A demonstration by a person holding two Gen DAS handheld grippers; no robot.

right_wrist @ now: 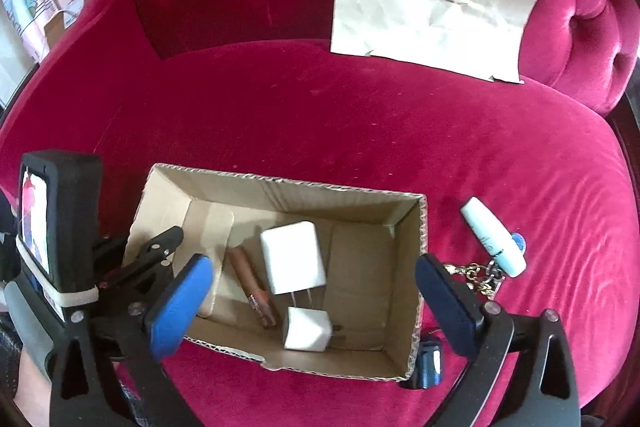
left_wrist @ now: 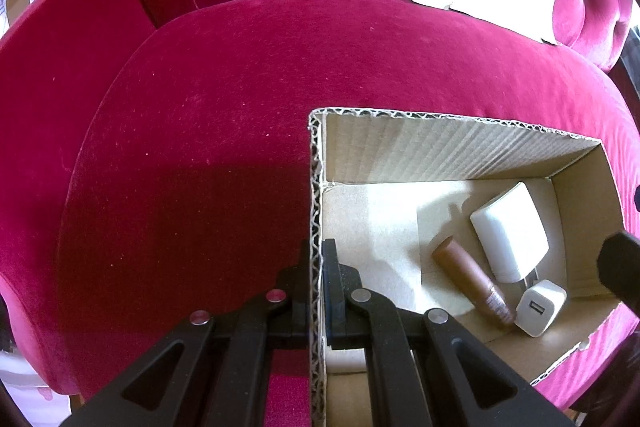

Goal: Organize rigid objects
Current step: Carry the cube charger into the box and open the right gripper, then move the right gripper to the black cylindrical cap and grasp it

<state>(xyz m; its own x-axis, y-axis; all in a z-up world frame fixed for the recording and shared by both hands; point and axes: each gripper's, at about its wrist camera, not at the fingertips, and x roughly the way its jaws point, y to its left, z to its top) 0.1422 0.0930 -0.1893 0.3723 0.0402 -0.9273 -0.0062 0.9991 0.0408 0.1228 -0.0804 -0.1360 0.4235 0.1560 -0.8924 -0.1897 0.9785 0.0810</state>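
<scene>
Your left gripper point(left_wrist: 316, 291) is clamping the cardboard box's point(right_wrist: 420, 267) left wall, one finger either side. Your right gripper point(right_wrist: 312, 291) is hanging wide open above the box, touching nothing. Inside are lying a large white charger point(right_wrist: 294, 257), a small USB charger point(right_wrist: 306, 333) and a brown tube point(right_wrist: 252, 285), its print unreadable. A white-and-blue tube point(right_wrist: 492, 237) and a chain point(right_wrist: 478, 275) are lying just beside the box's right wall on open red velvet cushion point(right_wrist: 320, 115).

Right gripper point(right_wrist: 310, 301) spread wide above a cardboard box point(right_wrist: 280, 183), large white charger point(right_wrist: 294, 257), small white charger point(right_wrist: 306, 329) and brown tube point(right_wrist: 252, 281) between its fingers, white tube point(right_wrist: 492, 237) beyond the right finger, left gripper point(right_wrist: 158, 251) clamping the box's left wall.
</scene>
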